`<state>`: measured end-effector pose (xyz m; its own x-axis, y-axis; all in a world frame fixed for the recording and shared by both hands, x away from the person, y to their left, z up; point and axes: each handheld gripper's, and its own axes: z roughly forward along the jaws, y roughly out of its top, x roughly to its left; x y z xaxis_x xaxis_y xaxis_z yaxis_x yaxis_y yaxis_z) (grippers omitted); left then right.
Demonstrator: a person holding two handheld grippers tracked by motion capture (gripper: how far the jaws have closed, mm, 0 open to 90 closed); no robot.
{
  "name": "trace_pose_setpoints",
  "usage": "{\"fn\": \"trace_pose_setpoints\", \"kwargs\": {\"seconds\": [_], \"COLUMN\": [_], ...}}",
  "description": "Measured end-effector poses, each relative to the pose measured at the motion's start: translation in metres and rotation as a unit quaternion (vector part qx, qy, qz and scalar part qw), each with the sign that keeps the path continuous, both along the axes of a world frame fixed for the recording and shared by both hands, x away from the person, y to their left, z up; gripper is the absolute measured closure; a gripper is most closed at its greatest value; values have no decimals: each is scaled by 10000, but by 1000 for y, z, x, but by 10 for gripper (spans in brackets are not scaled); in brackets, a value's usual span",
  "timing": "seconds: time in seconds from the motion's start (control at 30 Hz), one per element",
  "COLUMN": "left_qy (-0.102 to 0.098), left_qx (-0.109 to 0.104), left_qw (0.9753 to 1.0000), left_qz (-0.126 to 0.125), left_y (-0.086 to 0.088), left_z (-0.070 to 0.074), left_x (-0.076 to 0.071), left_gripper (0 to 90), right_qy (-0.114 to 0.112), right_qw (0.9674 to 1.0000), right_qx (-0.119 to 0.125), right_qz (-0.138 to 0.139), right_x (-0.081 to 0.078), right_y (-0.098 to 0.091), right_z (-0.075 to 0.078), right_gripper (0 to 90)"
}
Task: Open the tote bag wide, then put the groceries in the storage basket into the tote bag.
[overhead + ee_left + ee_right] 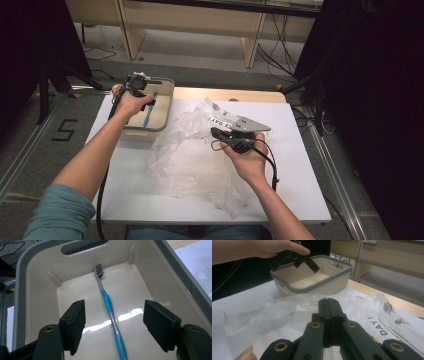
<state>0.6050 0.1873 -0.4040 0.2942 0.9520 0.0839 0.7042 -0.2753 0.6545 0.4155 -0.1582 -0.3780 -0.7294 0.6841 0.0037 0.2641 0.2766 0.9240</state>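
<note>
My left claw (113, 327) hangs spread above the blue toothbrush (110, 306) in the beige plastic bin (37, 290); a careless closing could skid it away. Right claw (329, 306) pressed together, empty.

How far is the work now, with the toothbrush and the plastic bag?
Done: the toothbrush lies flat in the beige bin, out of the clear bag. In hand: the left gripper hangs open above it, and the right gripper is shut at the bag. Left: probably withdrawing.
</note>
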Motion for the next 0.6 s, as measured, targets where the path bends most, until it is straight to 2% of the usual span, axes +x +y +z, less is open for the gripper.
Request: {"fn": "trace_pose_setpoints", "kwargs": {"seconds": [0.6], "left_qy": [78], "left_qx": [43], "left_qw": [10000], "left_qz": [0], "left_y": [-9], "left_z": [-4], "left_x": [10], "left_gripper": [349], "right_qy": [18], "right_qw": [10000], "right_qx": [1], "right_qz": [-31], "right_x": [1], "right_y": [-3], "right_z": [-1], "right_gripper": [900]}}
